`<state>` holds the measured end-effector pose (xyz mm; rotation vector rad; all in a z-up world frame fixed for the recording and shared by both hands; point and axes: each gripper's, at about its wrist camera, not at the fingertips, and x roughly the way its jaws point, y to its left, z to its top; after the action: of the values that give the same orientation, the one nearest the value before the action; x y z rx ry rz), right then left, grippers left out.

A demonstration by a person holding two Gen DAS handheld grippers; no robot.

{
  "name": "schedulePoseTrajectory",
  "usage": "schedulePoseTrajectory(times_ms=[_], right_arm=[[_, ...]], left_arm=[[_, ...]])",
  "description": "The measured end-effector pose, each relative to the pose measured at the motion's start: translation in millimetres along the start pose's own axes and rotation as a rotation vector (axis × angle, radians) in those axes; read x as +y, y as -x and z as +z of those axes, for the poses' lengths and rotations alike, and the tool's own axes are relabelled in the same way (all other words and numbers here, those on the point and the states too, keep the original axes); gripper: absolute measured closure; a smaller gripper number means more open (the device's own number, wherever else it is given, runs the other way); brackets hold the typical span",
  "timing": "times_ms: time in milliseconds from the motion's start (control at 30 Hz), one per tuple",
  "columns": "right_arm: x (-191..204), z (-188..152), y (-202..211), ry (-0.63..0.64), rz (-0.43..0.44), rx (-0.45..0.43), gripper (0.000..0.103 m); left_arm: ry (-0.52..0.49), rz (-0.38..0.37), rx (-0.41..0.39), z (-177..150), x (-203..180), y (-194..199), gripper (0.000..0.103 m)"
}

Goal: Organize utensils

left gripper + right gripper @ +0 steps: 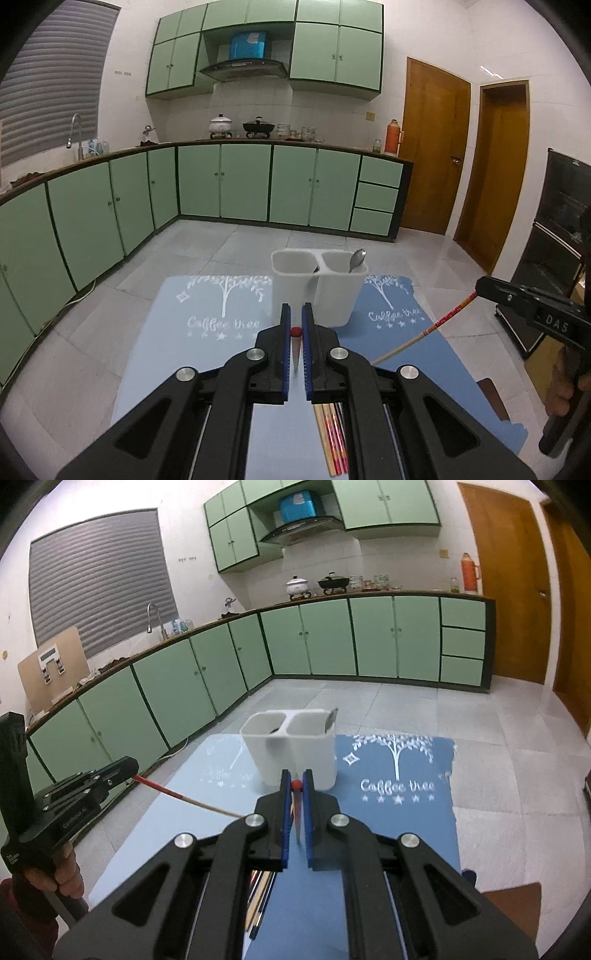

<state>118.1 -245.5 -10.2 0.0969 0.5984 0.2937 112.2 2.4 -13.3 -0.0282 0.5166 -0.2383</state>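
On the blue mat [207, 354], the white holder [317, 291] stands at the far end with a spoon [357, 259] in its right cup. The left gripper [296, 325] pinches a red-tipped chopstick [296, 345]. The right gripper [296, 788] pinches another chopstick [296, 812]. More chopsticks [332, 443] lie near.

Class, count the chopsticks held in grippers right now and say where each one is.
2. One chopstick is clamped in the left gripper; the other chopstick is in the right gripper. More lie on the mat beneath.
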Motion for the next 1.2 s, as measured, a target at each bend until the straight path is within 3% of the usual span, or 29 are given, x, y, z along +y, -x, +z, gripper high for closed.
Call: schedulePoseTrajectory(times_ms=[233,533,867,1067,1200], right_arm=[[-2.0,23.2,-1.5,0.016,0.030,0.013,0.098],[-4.8,62.8,11.6,0.044,0.054,-0.040,0.098],[-5.2,125.0,31.1,0.084,0.050,-0.158,0.098],[-11.0,148.3,9.5,0.103,0.003,-0.169,0.098],[-17.7,151.4,-19.1,0.097,-0.010,-0.147,0.098]], left_arm=[[-0.010,-0.007,-0.022,20.2,2.1,-1.8,0.097],[-0.040,-0.014,-0.080,50.9,0.5,6.1,0.098],[-0.071,-0.021,-0.245,119.6,-9.2,19.0,0.098],[-0.082,-0.016,-0.306,152.0,-20.7,-2.0,0.098],[-0.075,-0.023,-0.279,155.1,-25.6,-35.7,0.098]])
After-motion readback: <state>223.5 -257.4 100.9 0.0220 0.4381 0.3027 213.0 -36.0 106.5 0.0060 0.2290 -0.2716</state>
